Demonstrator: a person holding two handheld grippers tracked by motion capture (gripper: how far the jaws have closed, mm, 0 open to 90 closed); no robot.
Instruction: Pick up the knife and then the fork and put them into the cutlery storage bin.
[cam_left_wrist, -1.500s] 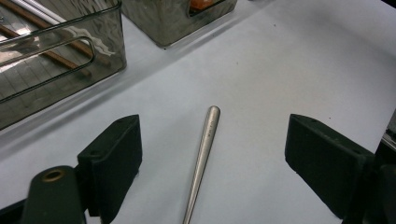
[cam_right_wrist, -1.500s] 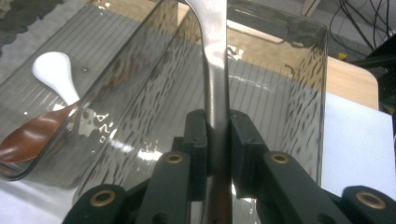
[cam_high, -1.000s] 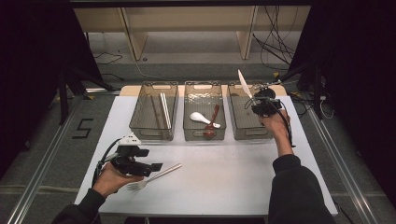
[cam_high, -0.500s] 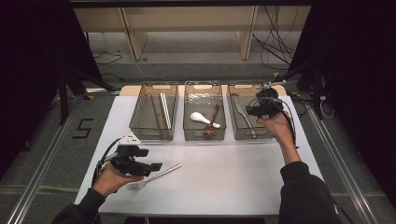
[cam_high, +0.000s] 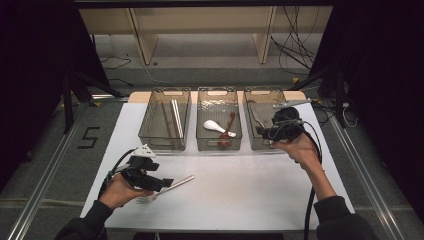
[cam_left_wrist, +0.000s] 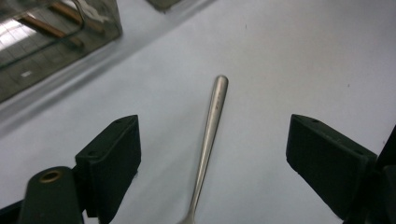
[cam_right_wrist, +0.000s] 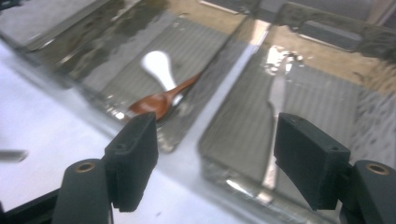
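Sorting cutlery into bins: the right gripper, jaws just opened wide and empty, hovers at the right bin's near edge, knife inside; the left gripper (also agape, gripping nothing) straddles the fork near the table's front-left corner; closing on it looks next.

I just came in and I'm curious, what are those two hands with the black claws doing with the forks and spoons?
A person is sorting cutlery into three clear bins. The right gripper has just opened its jaws and let a knife drop into the right bin; it now hangs empty at that bin. The left gripper is open over a metal fork lying on the white table, not gripping it yet. The middle bin has a white spoon and a wooden spoon.
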